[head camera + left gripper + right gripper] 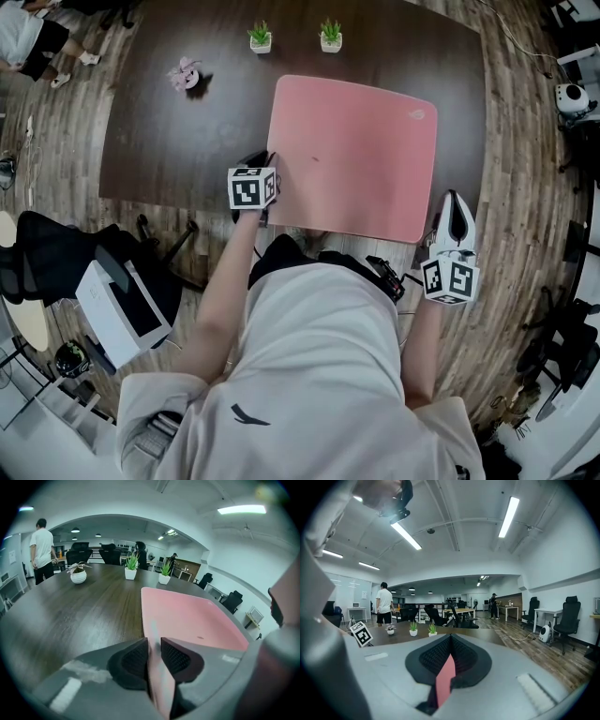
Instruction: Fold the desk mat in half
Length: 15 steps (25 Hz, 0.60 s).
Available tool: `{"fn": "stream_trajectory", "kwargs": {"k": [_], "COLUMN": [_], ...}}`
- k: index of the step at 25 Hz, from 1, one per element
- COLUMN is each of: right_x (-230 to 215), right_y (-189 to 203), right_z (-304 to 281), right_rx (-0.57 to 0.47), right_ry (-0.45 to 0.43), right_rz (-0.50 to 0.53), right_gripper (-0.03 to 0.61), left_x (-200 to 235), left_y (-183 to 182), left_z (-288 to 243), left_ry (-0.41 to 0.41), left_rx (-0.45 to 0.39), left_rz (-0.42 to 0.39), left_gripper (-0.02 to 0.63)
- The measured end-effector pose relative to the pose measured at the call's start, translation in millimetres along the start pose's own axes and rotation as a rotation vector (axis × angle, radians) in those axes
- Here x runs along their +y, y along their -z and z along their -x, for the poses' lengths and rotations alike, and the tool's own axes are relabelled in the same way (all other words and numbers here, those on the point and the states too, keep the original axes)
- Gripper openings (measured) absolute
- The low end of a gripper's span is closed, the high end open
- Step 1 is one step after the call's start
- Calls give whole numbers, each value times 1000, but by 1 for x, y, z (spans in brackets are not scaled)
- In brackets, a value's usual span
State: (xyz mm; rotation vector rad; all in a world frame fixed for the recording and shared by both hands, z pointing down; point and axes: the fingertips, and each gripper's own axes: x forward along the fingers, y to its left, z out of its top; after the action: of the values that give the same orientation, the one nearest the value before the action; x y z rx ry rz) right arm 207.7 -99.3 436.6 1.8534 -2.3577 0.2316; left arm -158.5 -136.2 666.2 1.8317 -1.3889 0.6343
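Two edge grips on desk mat (356, 155) — left gripper (154, 645), right gripper (450, 641).

Bright, even office light falls from long white ceiling tube lamps (508, 516) at one o'clock. The dark brown wooden tabletop (79, 616) carries a pale sheen. Every view bends like a fisheye; both gripper views have black corners. The flat pink desk mat (187, 620) blurs at six o'clock.

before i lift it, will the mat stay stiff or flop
Probably floppy: the mat looks thin, and its edge bends up in the left gripper. Likely light: the right gripper holds it by just a sliver. Being wide, it may sag between the two grips.
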Motion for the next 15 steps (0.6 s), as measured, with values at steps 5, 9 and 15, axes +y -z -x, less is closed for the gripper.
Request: {"fn": "stream_trajectory", "kwargs": {"k": [5,9,15], "right_x": [-1,0,-2], "right_y": [2,2,2], "right_z": [-4,-7,-9], "right_rx": [-2,-3,-3], "right_ry": [-6,-13,-13], "right_rz": [-10,-18,-22], "right_gripper": [0,0,0], "left_x": [1,2,0], "left_y": [-2,-1,-4], "left_z": [0,-1,-1], "left_ry": [15,35,62], "left_rx": [-6,27,121], "left_rz": [56,51,-22], "left_gripper": [84,77,84]}}
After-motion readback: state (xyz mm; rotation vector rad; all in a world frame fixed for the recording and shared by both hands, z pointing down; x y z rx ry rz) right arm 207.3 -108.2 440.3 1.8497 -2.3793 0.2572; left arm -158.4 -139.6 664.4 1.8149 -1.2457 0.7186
